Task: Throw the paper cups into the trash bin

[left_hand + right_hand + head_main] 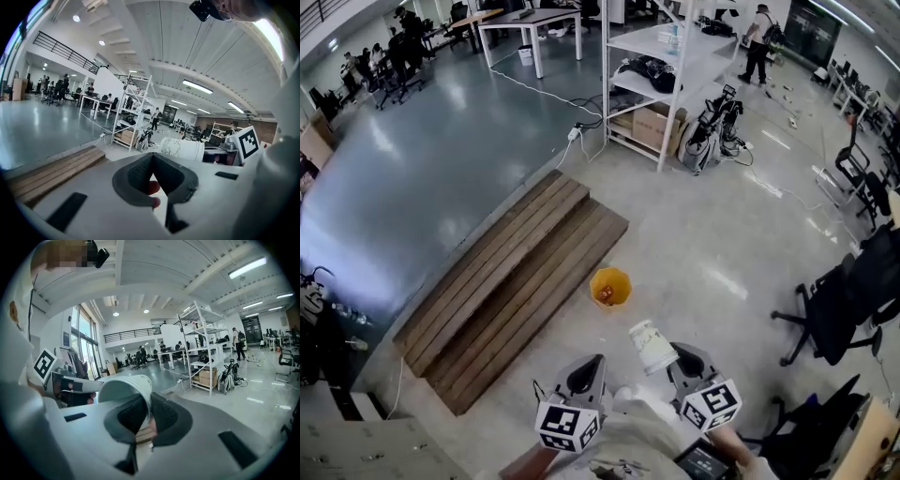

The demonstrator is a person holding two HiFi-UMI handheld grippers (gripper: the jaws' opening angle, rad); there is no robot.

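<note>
Pinching 1 paper cup point(124, 387) by its rim, right hand-held gripper point(149, 408), left hand-held gripper point(152, 159) closed empty, trash bin point(610, 287) ahead

Left gripper point(592, 364) and right gripper point(675, 354) side by side low in the head view, both pointing ahead and slightly downward, left jaws together with nothing between, right jaws clamped on the rim of a paper cup point(653, 346)
</note>
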